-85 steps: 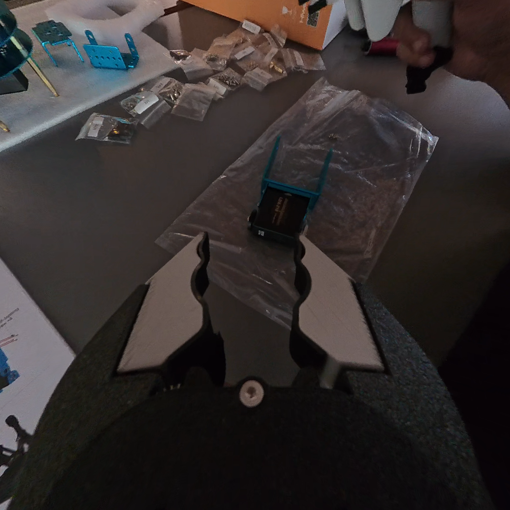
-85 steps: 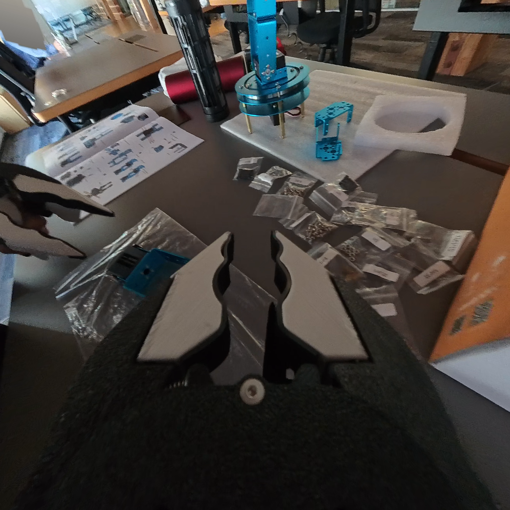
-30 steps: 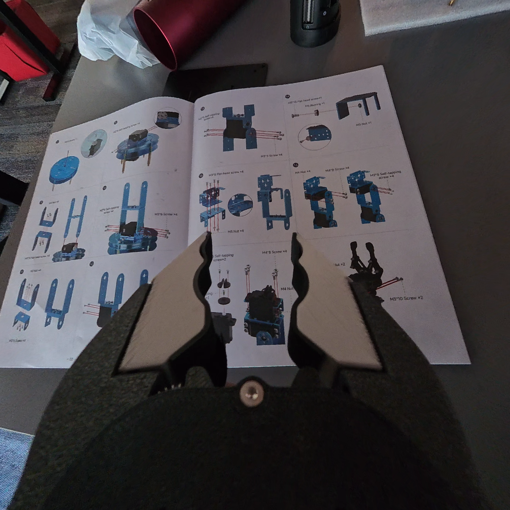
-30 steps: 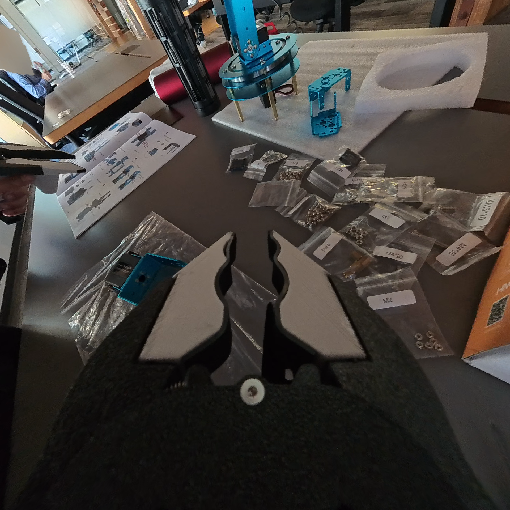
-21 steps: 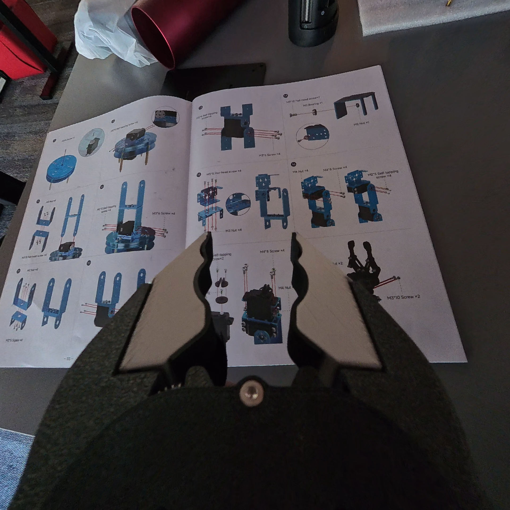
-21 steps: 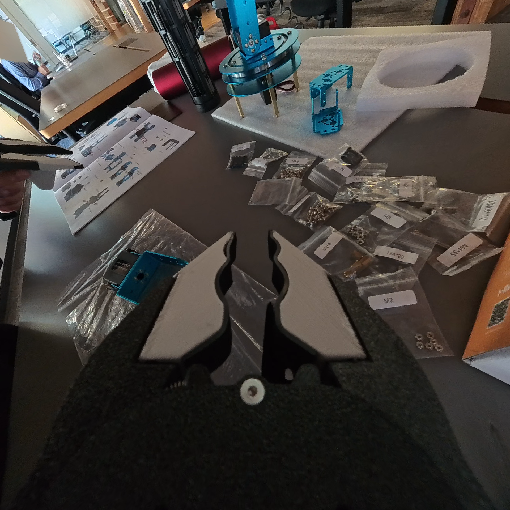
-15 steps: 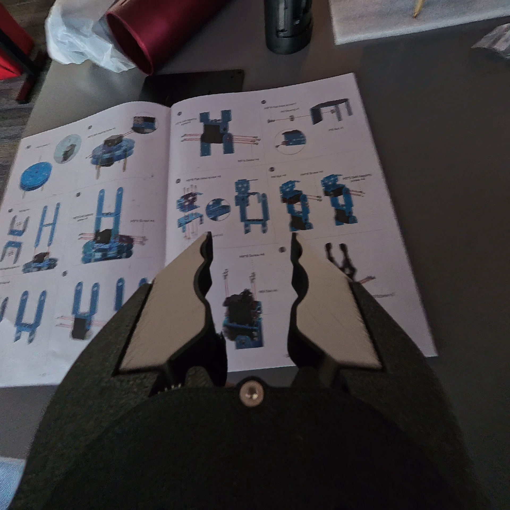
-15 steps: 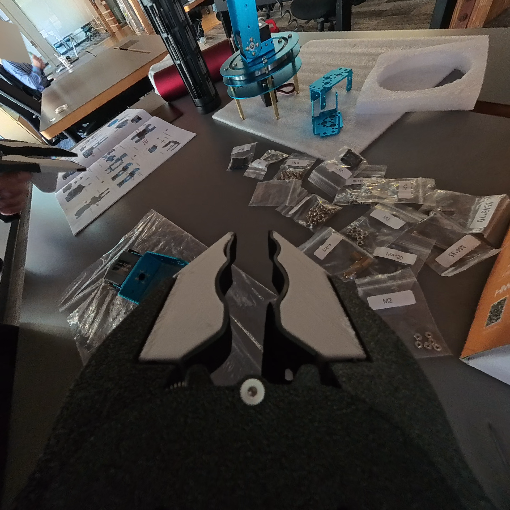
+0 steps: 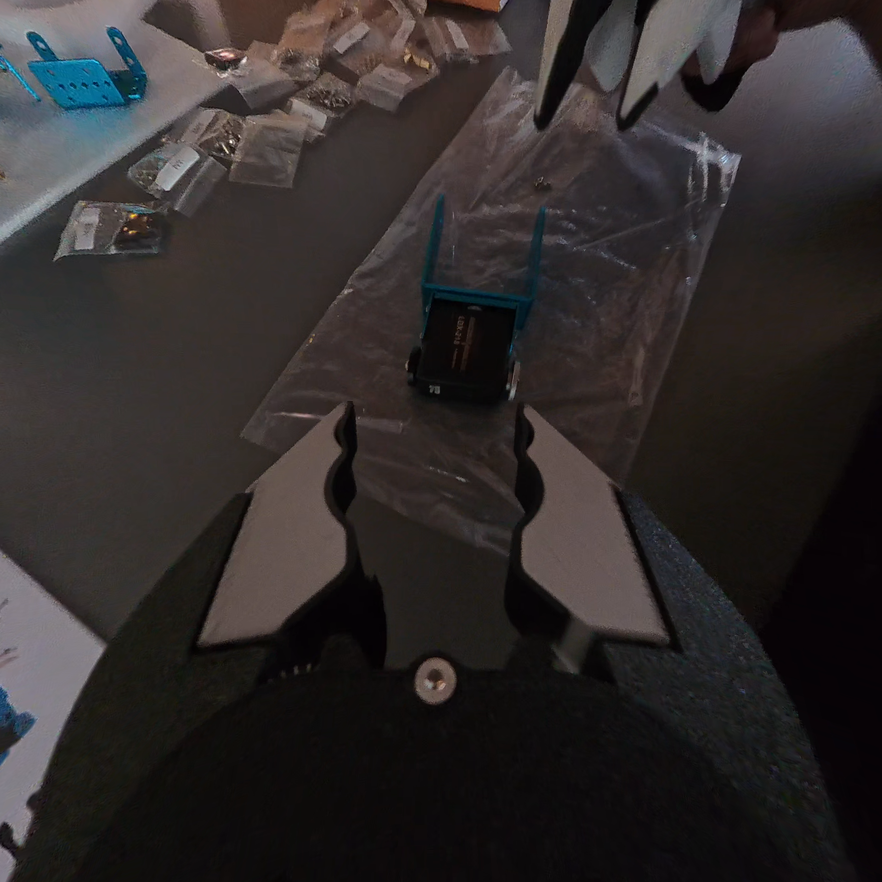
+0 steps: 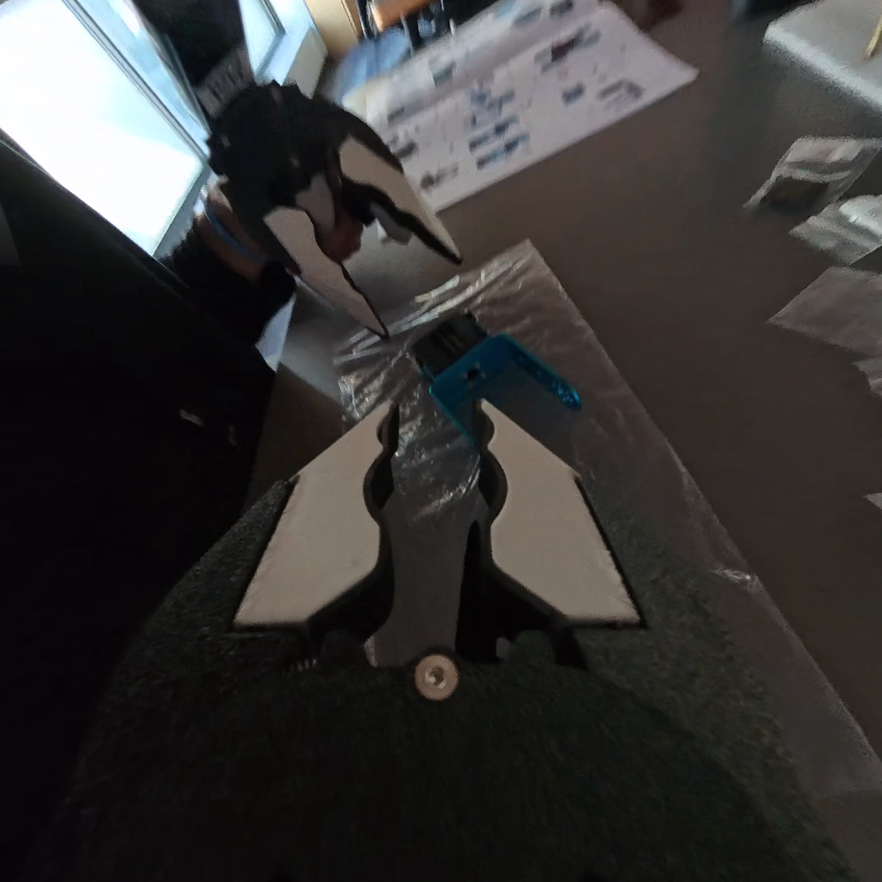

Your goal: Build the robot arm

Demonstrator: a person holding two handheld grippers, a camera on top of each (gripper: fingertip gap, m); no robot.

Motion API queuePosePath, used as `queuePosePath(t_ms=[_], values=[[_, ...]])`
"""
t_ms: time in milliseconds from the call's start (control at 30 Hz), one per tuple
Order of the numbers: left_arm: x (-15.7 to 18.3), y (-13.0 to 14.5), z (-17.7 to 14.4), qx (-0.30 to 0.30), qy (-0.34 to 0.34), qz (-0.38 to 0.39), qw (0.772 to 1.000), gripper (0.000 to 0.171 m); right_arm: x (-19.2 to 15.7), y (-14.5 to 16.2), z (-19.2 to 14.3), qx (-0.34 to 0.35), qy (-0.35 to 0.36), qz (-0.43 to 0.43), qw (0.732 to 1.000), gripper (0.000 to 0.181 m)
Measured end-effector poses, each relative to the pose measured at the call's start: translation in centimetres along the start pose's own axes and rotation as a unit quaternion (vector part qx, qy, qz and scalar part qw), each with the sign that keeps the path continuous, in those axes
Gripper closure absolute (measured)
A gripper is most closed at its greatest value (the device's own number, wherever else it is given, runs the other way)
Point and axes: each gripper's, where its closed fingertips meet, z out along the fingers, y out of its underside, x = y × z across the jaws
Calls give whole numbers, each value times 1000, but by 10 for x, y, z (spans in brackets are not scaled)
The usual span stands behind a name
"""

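Both tongs, left (image 9: 434, 413) and right (image 10: 436, 410), gape empty over one blue bracket (image 9: 482, 291).

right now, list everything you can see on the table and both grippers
dark grey table: one, under everything
clear plastic bag: one, flat, centre
blue metal bracket with black servo block: one, on the bag
small clear hardware bags: many, far left
blue U-shaped metal bracket: one, on white foam sheet
open instruction booklet: one, white
left gripper: open, just short of the servo block
right gripper: open, at the bracket's far end
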Motion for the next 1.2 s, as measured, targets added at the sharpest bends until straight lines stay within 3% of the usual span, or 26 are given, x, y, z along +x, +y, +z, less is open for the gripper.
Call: queuePosePath(t_ms=[167,400,567,700,833,967,1200], values=[[13,-9,18,4,24,9,1000,106,13,29,13,-91,59,-29,994,151],[11,-8,34,-19,11,26,999,106,23,40,18,-138,116,-79,980,157],[12,-2,41,-47,-3,47,998,115,25,43,23,-155,133,-108,973,163],[12,-8,40,-44,-24,27,998,115,36,42,19,-166,172,-146,960,175],[18,-24,43,-19,-48,-7,999,116,43,37,4,-166,146,-127,967,175],[20,-38,58,-16,-93,-34,995,116,60,32,-14,-206,140,-165,954,175],[15,-36,69,-33,-147,-67,986,117,79,37,-10,-251,112,-186,943,174]])
